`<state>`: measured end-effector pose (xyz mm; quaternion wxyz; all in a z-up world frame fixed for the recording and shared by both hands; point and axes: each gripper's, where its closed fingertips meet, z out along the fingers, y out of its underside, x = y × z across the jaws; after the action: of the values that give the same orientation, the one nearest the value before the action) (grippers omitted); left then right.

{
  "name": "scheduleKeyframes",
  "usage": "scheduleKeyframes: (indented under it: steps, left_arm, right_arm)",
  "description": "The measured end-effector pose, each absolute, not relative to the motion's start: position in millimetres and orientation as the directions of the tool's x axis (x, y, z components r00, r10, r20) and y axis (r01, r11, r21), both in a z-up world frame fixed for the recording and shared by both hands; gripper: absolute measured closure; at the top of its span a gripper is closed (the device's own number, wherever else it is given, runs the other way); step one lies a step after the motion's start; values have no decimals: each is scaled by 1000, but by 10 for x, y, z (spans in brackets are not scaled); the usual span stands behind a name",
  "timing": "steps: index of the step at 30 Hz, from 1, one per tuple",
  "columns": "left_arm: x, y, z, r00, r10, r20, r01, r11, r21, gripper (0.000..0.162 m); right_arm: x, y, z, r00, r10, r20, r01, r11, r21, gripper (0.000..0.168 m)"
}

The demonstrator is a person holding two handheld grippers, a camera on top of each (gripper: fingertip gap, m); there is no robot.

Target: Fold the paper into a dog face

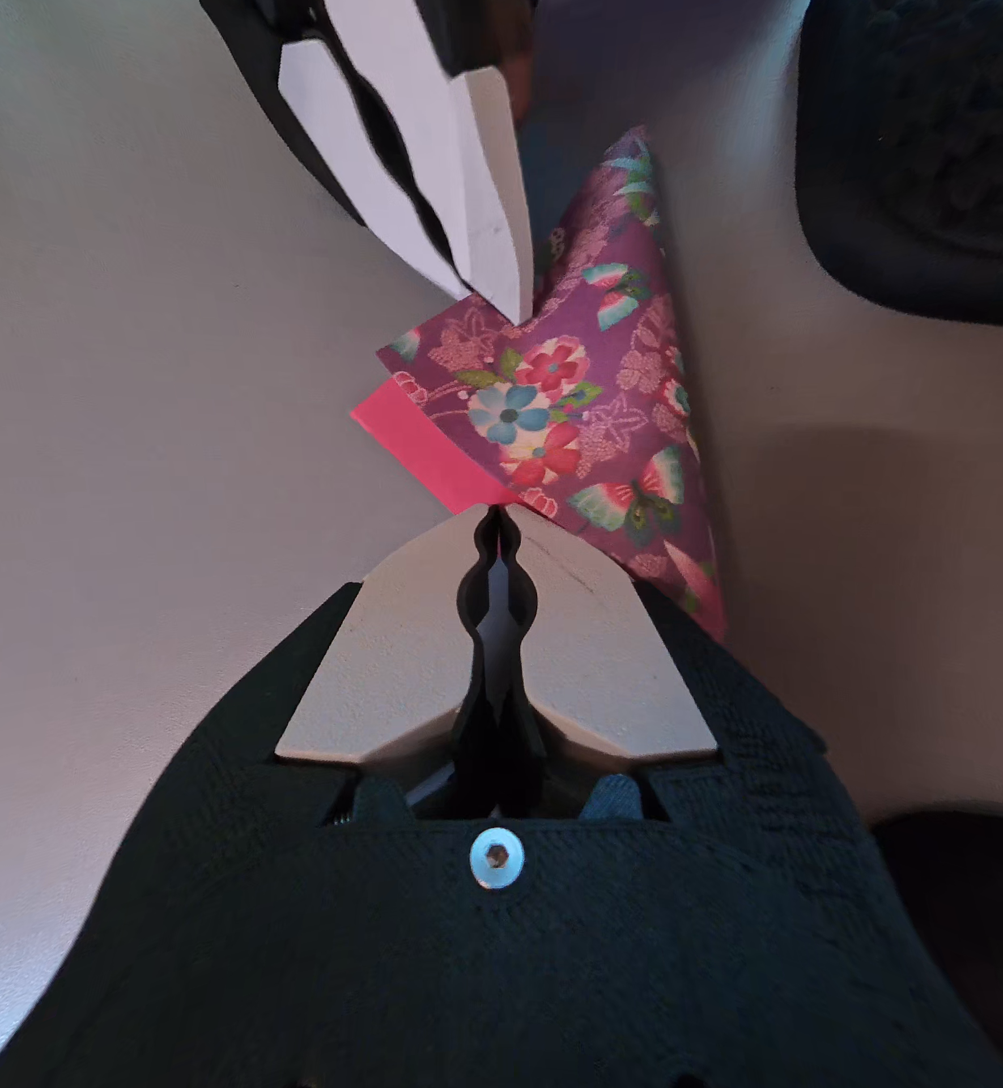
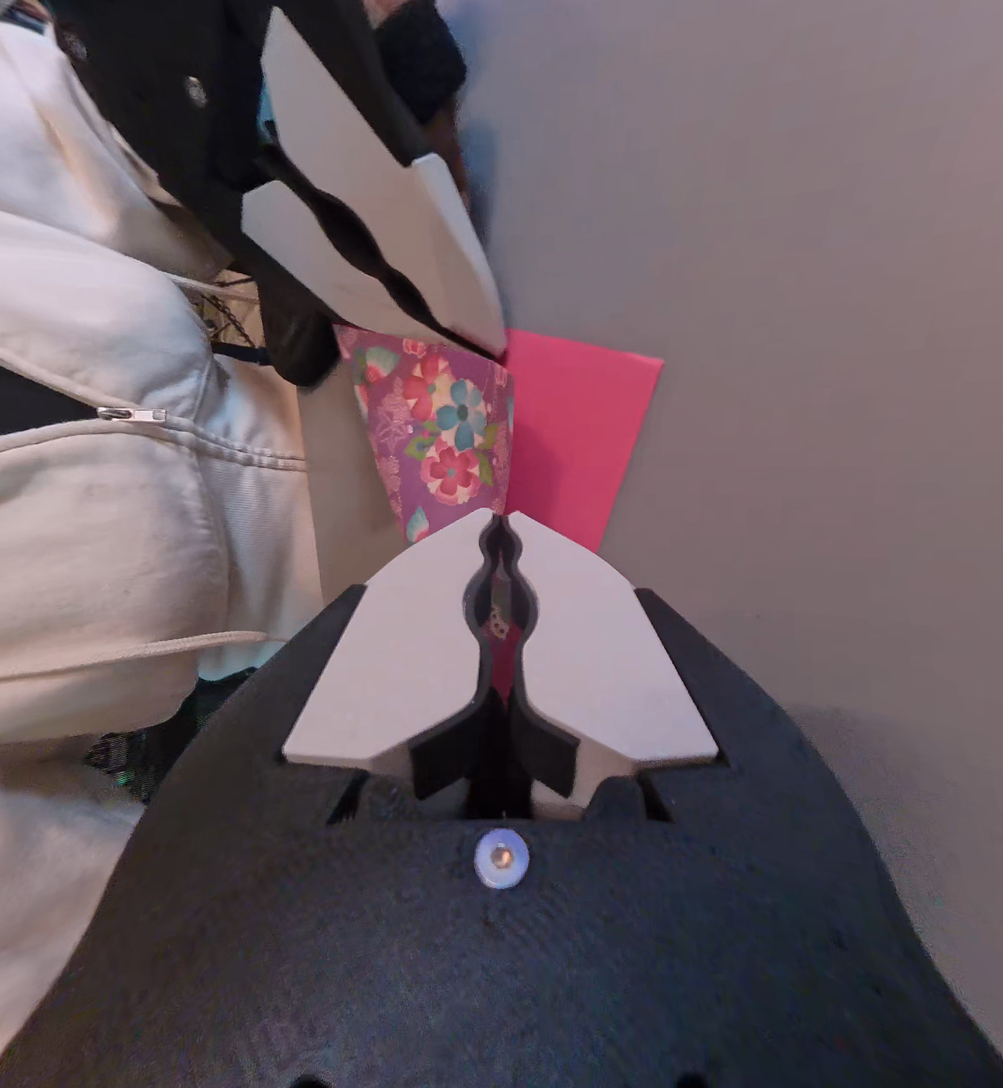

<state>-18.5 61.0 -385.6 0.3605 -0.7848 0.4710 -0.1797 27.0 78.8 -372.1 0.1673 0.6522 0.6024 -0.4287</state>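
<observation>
The paper [image 1: 570, 412] is purple with a flower and butterfly print on one side and plain pink on the other. It is partly folded and held up off the grey table between both grippers. My left gripper [image 1: 496, 511] is shut on its near edge, where a pink strip shows. My right gripper [image 1: 514, 318] comes in from above and is shut on the opposite edge. In the right wrist view the paper [image 2: 446, 435] shows its print on the left and its pink back on the right. There my right gripper [image 2: 500, 518] pinches it near, and the left gripper [image 2: 500, 350] pinches it far.
The grey table [image 1: 134, 412] lies under the paper. A dark rounded object [image 1: 929, 165] sits at the upper right of the left wrist view. A person's cream jacket [image 2: 104, 471] fills the left of the right wrist view. The left gripper's tips are roughly 6 cm from the right gripper's.
</observation>
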Motion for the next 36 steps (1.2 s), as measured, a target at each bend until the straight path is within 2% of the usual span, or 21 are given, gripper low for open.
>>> scheduleKeyframes:
  steps: [7,14,18,20,22,25,27,30,32,34,36]
  left_arm:
    - [-192,612,-3849,491,-871,-12,-594,-324,-736,162]
    - [-281,775,-3845,508,-861,-33,-599,-326,-732,159]
    - [-310,798,-3810,518,-851,-86,-609,-296,-736,159]
    - [-462,896,-3636,589,-795,-146,-570,-281,-772,156]
    - [-733,1049,-3295,706,-681,-197,-477,-251,-842,145]
    - [-1238,1165,-2662,860,-477,-181,-284,-154,-946,146]
    - [-1408,1072,-2365,880,-435,-190,-248,-81,-965,146]
    - [-1513,876,-2199,873,-408,-268,-311,-41,-950,146]
    - [-1450,736,-2242,850,-461,-257,-319,-61,-946,147]
    - [-1321,606,-2391,821,-541,-184,-292,-121,-949,147]
    - [-1174,491,-2625,781,-614,-118,-298,-200,-933,147]
  right_arm:
    - [243,874,-3794,-57,629,-776,954,-193,-227,168]
    - [253,841,-3834,-81,633,-770,968,-136,-213,168]
    - [243,774,-3733,-170,625,-762,956,-83,-282,168]
    - [185,748,-3554,-247,615,-749,925,-82,-372,168]
    - [105,814,-3340,-325,657,-680,875,-64,-480,168]
    - [-59,937,-2858,-466,753,-465,720,18,-694,168]
    - [-75,889,-2517,-572,781,-252,582,170,-795,168]
    - [55,617,-2237,-715,695,78,361,463,-809,168]
    - [175,410,-2259,-767,613,190,266,573,-775,168]
    - [325,229,-2460,-815,549,186,241,612,-753,168]
    - [452,134,-2739,-830,543,126,285,608,-741,168]
